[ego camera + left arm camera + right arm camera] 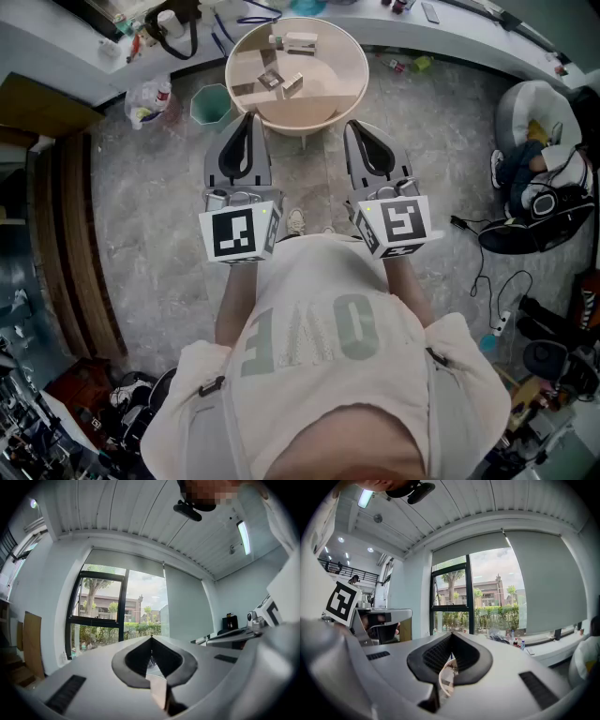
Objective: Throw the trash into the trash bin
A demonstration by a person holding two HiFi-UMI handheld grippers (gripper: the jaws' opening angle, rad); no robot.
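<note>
A round beige table point(347, 98) stands ahead of me with several small pieces of trash on it: a white box point(300, 42), a dark scrap point(270, 80) and a pale carton point(293, 84). A green trash bin point(211, 103) stands on the floor just left of the table. My left gripper point(249, 117) is held level, its tips near the table's front left rim, shut with nothing in it. My right gripper point(354, 127) is level beside it, shut and holding nothing. The left gripper view shows the left gripper point(151, 638) with its jaws met, and the right gripper view shows the same of the right gripper point(451, 633).
A plastic bag point(148, 101) lies left of the bin. A white beanbag point(539, 112) with a dark bag and headphones point(534, 211) sits at the right, with cables point(492, 281) on the floor. Wooden boards point(80, 244) line the left side. A curved counter point(450, 37) runs behind the table.
</note>
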